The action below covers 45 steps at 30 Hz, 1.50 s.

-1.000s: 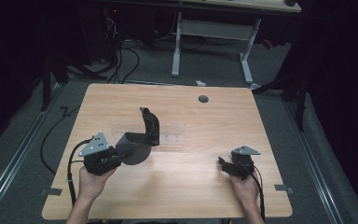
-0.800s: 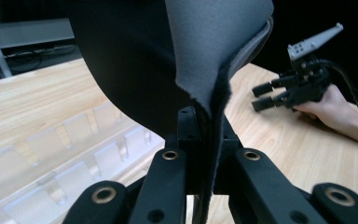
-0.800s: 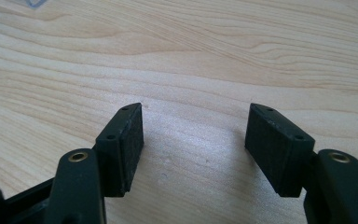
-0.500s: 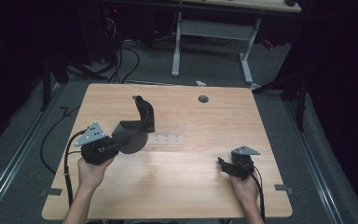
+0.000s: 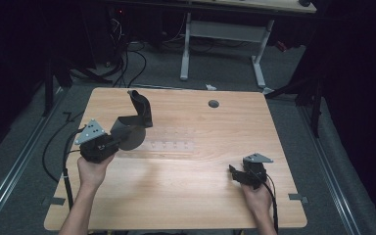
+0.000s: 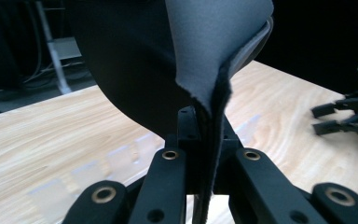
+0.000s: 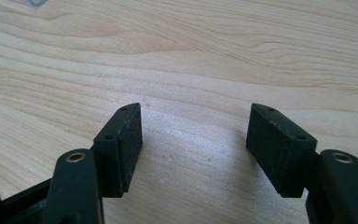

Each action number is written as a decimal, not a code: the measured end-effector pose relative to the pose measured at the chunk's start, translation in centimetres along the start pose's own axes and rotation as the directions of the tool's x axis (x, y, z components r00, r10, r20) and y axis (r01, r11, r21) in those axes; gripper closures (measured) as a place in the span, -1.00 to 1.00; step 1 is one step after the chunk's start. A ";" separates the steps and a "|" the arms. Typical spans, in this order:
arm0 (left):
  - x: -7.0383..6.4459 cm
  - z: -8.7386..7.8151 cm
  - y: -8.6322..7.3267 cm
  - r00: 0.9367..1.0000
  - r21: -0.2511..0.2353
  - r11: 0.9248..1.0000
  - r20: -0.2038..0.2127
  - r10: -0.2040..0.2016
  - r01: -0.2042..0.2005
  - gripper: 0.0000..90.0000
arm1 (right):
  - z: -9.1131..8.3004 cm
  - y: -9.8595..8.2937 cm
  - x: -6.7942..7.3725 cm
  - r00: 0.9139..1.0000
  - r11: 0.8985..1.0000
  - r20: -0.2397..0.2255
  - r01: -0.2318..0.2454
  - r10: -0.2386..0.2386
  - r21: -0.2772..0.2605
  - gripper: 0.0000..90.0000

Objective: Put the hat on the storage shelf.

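Note:
A dark grey floppy pad point(image 5: 127, 131) hangs off the wooden table point(image 5: 191, 196) at its left side, with its upper end point(image 5: 141, 107) curling upward. My left gripper point(image 5: 111, 142) is shut on the pad's lower edge. In the left gripper view the pad's folded edge point(image 6: 205, 46) runs down between the jaws of the left gripper point(image 6: 205, 158). My right gripper point(image 5: 235, 174) rests low near the table's front right, open and holding nothing. The right gripper view shows its pads point(image 7: 126, 144) wide apart over bare wood point(image 7: 191, 60). The right gripper point(image 6: 335, 119) also appears far off in the left gripper view.
A small round hole point(image 5: 213, 104) sits in the tabletop near the far edge. A faint pale strip point(image 5: 169, 146) marks the wood at mid-table. Cables point(image 5: 54, 147) trail over the floor at left. A white desk frame point(image 5: 223, 34) stands beyond the table.
My left gripper has moved left and toward the table's far side, carrying the pad higher with it. The right gripper has stayed in place.

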<state>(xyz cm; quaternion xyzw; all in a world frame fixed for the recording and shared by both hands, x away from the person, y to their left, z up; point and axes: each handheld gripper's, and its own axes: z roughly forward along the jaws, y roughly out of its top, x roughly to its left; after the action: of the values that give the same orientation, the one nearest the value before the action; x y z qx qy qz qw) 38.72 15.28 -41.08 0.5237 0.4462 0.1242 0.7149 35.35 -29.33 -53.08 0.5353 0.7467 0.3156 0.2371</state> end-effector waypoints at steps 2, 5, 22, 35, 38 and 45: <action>0.5 0.1 0.2 1.000 -0.008 1.000 -0.011 0.002 -0.002 0.92 | 0.0 0.0 0.0 1.000 1.000 0.000 0.000 0.000 0.000 -0.19; 1.2 0.1 0.4 1.000 -0.015 1.000 -0.024 0.006 -0.006 0.92 | 0.0 0.0 0.0 1.000 1.000 0.000 0.000 0.000 0.000 -0.19; 4.3 0.2 1.1 0.992 -0.062 0.997 -0.116 0.041 -0.048 0.92 | -0.1 0.0 -0.1 1.000 1.000 -0.008 -0.003 0.003 -0.002 -0.20; 5.6 0.4 0.6 0.981 -0.053 0.995 -0.179 0.075 -0.086 0.92 | -0.1 -0.1 0.0 1.000 1.000 -0.006 0.001 -0.001 -0.002 -0.20; 5.7 0.6 0.3 0.977 -0.044 0.993 -0.191 0.096 -0.106 0.92 | -0.1 -0.1 0.0 1.000 1.000 -0.005 0.002 -0.002 -0.002 -0.20; 5.8 0.7 -0.2 0.974 -0.063 0.993 -0.208 0.085 -0.100 0.92 | -0.1 -0.1 0.0 1.000 1.000 -0.002 0.004 -0.004 -0.002 -0.20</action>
<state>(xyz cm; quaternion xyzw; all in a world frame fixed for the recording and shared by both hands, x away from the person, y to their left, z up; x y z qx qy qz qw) 42.52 18.54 -44.16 0.5019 0.4878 0.2270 0.6772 35.25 -29.33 -53.08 0.5334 0.7476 0.3164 0.2374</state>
